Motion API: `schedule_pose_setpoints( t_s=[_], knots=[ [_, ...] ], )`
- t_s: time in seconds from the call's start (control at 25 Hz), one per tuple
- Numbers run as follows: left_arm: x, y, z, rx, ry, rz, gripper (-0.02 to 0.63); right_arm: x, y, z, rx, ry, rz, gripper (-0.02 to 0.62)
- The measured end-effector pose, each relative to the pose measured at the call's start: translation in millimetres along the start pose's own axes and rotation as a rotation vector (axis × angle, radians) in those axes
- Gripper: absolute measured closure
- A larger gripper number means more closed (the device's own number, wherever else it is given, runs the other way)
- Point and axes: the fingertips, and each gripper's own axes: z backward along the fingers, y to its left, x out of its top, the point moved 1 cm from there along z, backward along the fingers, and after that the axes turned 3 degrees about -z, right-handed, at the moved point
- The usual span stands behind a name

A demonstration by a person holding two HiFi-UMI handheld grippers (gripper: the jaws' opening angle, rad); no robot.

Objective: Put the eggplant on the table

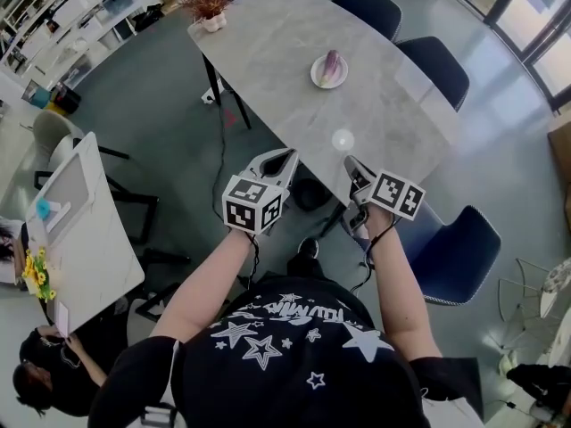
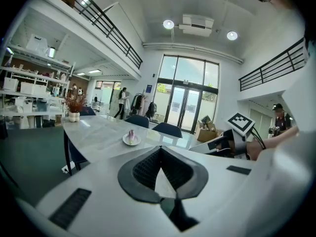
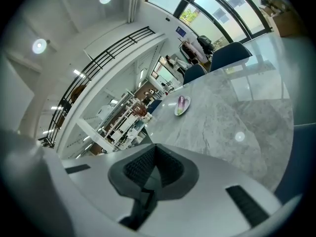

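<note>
A pale purple eggplant point(image 1: 330, 64) lies on a small white plate point(image 1: 316, 75) in the middle of the long grey marble table point(image 1: 268, 52). In the left gripper view the eggplant point(image 2: 131, 134) is small and far ahead; the right gripper view shows the eggplant point(image 3: 181, 102) on its plate point(image 3: 185, 107) as well. My left gripper point(image 1: 289, 154) hangs at the table's near edge, shut and empty. My right gripper point(image 1: 350, 161) is beside it over the near end of the table, also shut with nothing in it. Both are well short of the plate.
A potted dried plant point(image 1: 208, 3) stands at the table's far left corner. Dark blue chairs point(image 1: 437, 65) line the right side, and one more point(image 1: 453, 252) is near my right arm. A white side table point(image 1: 85, 239) stands at left, with a person beside it.
</note>
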Motion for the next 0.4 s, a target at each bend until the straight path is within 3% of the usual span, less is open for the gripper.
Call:
schedule_pose_setpoints(
  t_s=[0.4],
  knots=[
    [-25,-30,52,0.015,0.003,0.026,0.598,-41,26,47,-0.086,-0.027,0.200,0.589]
  ],
)
